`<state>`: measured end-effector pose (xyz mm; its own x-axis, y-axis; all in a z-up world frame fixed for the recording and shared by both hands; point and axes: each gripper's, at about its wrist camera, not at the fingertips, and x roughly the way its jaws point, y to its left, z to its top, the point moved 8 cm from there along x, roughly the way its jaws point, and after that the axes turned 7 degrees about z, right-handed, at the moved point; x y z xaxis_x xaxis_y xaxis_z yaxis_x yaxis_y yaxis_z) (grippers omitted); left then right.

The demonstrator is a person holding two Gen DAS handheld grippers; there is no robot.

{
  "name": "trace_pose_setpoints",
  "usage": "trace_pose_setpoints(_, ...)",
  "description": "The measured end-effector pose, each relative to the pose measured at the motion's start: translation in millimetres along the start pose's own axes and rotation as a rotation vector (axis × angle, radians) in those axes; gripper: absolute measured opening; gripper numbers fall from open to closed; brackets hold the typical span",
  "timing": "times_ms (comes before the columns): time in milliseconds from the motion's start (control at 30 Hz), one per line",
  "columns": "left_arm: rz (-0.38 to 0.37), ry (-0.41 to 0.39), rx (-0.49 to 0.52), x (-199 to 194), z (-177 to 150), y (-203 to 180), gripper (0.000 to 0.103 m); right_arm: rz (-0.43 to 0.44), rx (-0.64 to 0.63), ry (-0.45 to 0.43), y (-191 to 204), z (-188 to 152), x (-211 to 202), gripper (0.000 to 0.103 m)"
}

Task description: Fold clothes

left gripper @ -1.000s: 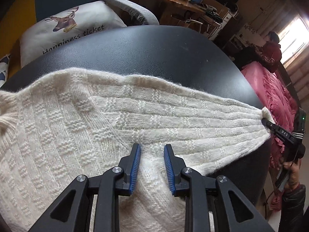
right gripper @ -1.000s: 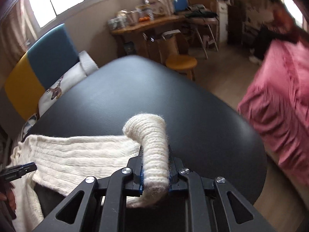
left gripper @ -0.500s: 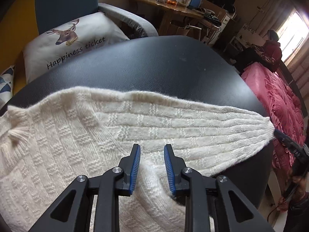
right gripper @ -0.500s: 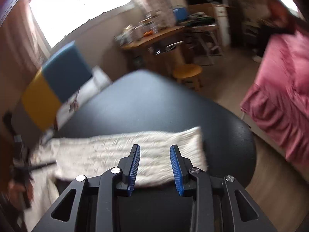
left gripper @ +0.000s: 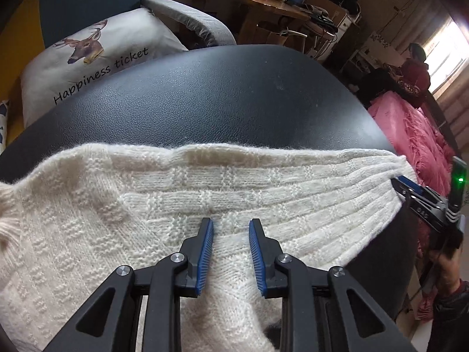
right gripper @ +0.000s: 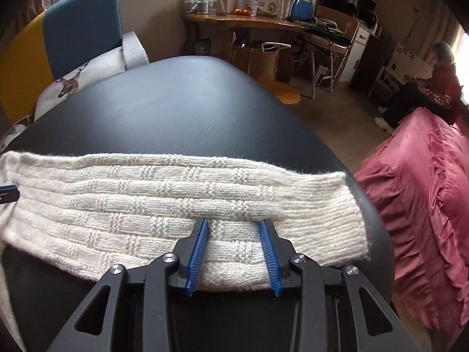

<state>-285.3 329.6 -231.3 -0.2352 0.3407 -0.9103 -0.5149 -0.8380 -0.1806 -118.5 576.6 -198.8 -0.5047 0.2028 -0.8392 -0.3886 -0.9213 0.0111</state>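
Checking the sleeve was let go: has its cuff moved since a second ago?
Yes. The cuff, earlier pinched upright in the right gripper, now lies flat by the black table's right edge.

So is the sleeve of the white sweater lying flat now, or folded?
Flat: the sleeve lies stretched out straight on the black table, no fold visible.

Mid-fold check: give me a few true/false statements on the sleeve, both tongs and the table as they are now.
1. The cream knitted sweater sleeve lies flat on the black leather-look table. True.
2. The right tongs clamp the cuff. False: they are open, having just widened, and nothing is pinched.
3. The left tongs are open above the knit. True.
4. The sleeve is rolled up. False: it is stretched out.
5. A deer-print cushion lies beyond the table. True.
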Motion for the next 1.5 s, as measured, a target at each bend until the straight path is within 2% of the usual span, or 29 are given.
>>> trace_pose_setpoints(67, -0.038, -0.010, -0.055, -11, -2, 10, 0.025, -0.007, -0.002, -0.003, -1, 4, 0, 0.037)
trace_pose_setpoints(200, -0.039, -0.051, -0.101, -37, -26, 39, 0.025, 0.002, 0.014, 0.005, -2, 9, 0, 0.040)
trace_pose_setpoints(333, -0.042, -0.079, -0.042, -57, -68, 41, 0.024, 0.042, 0.074, 0.003, -2, 19, -7, 0.042)
trace_pose_setpoints(367, -0.042, -0.083, -0.028, -59, -77, 37, 0.024, 0.102, 0.098, -0.010, 6, 20, -14, 0.043)
trace_pose_setpoints(433, -0.038, -0.090, -0.023, -61, -94, 34, 0.024, 0.351, 0.161, -0.044, 37, 21, -36, 0.049)
trace_pose_setpoints(467, -0.034, -0.093, -0.032, -61, -103, 35, 0.024, 0.506, 0.202, -0.035, 58, 17, -46, 0.067)
trace_pose_setpoints(500, -0.030, -0.096, -0.040, -61, -110, 35, 0.024, 0.699, 0.255, 0.006, 84, 10, -53, 0.078)
trace_pose_setpoints(533, -0.034, -0.087, -0.055, -58, -107, 41, 0.024, 0.837, 0.287, 0.038, 108, 3, -60, 0.097)
trace_pose_setpoints(567, -0.041, -0.086, -0.068, -57, -109, 44, 0.024, 0.910, 0.296, 0.061, 129, -3, -63, 0.101)
trace_pose_setpoints(633, -0.054, -0.084, -0.083, -56, -112, 50, 0.024, 1.057, 0.313, 0.106, 171, -15, -69, 0.101)
trace_pose_setpoints(667, -0.060, -0.082, -0.086, -56, -113, 52, 0.024, 1.108, 0.324, 0.131, 189, -20, -70, 0.101)
trace_pose_setpoints(733, -0.070, -0.083, -0.089, -53, -111, 53, 0.024, 1.157, 0.348, 0.185, 219, -26, -61, 0.101)
trace_pose_setpoints(800, -0.074, -0.089, -0.091, -52, -112, 52, 0.024, 1.160, 0.368, 0.223, 242, -34, -51, 0.101)
trace_pose_setpoints(967, -0.053, -0.107, -0.063, -52, -114, 50, 0.024, 1.081, 0.401, 0.259, 273, -36, -18, 0.103)
trace_pose_setpoints(1100, -0.037, -0.113, -0.045, -52, -114, 48, 0.024, 1.221, 0.511, 0.109, 271, 0, -35, 0.103)
trace_pose_setpoints(1200, -0.021, -0.106, -0.044, -53, -110, 44, 0.024, 1.233, 0.571, 0.062, 256, 15, -39, 0.103)
trace_pose_setpoints(1333, -0.069, -0.129, 0.010, -60, -103, 23, 0.024, 1.121, 0.508, 0.095, 245, 10, -36, 0.103)
trace_pose_setpoints(1500, -0.076, -0.128, 0.075, -54, -96, -2, 0.024, 0.950, 0.320, 0.074, 226, 7, -52, 0.103)
